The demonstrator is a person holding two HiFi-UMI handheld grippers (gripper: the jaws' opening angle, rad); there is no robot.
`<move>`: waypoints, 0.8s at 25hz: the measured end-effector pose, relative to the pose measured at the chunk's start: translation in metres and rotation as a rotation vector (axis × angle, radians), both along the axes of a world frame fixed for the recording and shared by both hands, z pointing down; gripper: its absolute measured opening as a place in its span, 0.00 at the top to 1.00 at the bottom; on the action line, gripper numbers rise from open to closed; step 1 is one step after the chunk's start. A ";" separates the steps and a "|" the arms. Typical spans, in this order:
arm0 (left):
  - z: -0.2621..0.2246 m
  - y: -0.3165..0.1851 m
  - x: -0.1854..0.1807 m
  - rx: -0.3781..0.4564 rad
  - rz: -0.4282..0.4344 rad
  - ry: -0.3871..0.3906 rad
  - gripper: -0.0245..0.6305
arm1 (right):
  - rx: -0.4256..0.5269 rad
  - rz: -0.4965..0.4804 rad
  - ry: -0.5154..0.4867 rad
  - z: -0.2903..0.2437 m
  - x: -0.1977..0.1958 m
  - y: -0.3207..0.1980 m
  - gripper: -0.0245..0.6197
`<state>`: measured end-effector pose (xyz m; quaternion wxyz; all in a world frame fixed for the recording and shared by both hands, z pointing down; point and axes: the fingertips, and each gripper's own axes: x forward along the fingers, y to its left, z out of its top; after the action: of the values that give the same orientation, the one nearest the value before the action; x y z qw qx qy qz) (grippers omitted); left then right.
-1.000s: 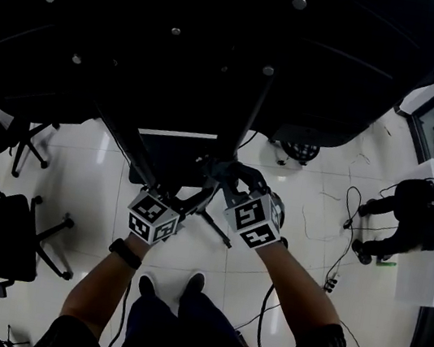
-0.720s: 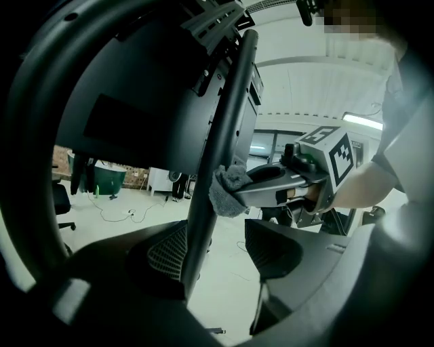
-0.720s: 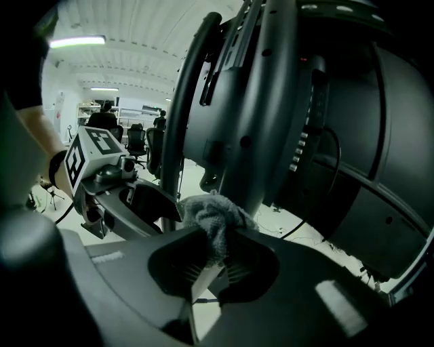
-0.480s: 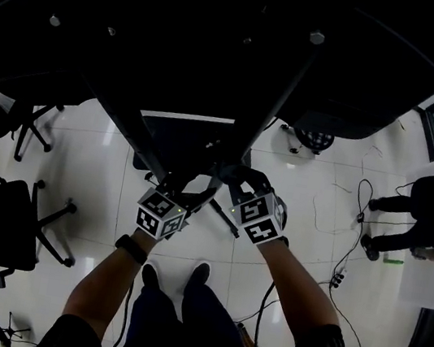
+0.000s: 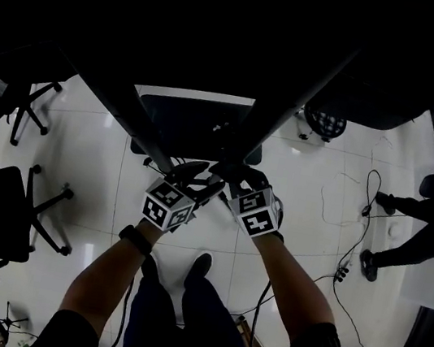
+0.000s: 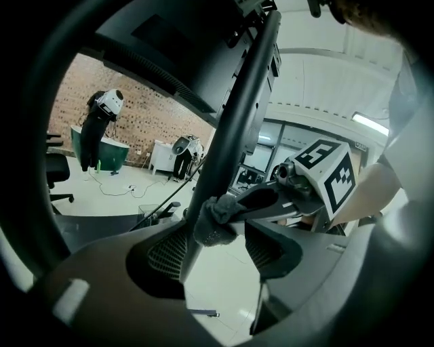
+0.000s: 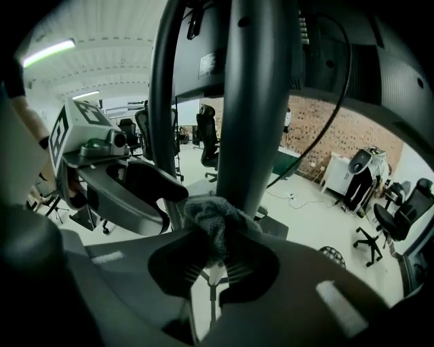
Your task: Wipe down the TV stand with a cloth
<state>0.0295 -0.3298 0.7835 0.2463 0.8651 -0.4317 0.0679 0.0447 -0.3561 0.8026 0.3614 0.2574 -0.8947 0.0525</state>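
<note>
Head view: the left gripper (image 5: 198, 180) and right gripper (image 5: 232, 173) meet at centre against a dark pole (image 5: 283, 120) of the TV stand (image 5: 192, 123), which stands toward 12 o'clock from them

Left gripper view: its jaws are wide apart, with the pole between them, closer to the 9 o'clock pad

Right gripper view: jaws pinched on a grey cloth (image 7: 211, 220), which presses against the pole at 12 o'clock

Grippers x2: L gripper (image 6: 217, 242), R gripper (image 7: 213, 261); cloth (image 7: 213, 227) x1; TV stand (image 5: 120, 114) x1
</note>
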 end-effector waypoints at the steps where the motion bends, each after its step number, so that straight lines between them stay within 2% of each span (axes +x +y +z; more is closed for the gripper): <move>1: 0.006 -0.001 -0.002 -0.001 -0.001 -0.003 0.52 | -0.007 0.005 0.005 0.009 -0.001 0.001 0.90; 7: 0.052 -0.001 -0.008 -0.046 -0.004 -0.024 0.52 | -0.071 0.043 0.023 0.065 0.001 0.000 0.91; 13: 0.097 0.004 -0.006 -0.098 0.007 -0.039 0.52 | -0.091 0.060 0.027 0.106 -0.001 -0.002 0.91; 20: 0.131 0.009 -0.003 -0.126 0.013 -0.033 0.52 | -0.147 0.118 0.070 0.155 0.009 -0.003 0.91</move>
<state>0.0263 -0.3209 0.9145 0.2927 0.8495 -0.4247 0.1107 0.0535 -0.3592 0.9573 0.4066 0.2840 -0.8586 0.1300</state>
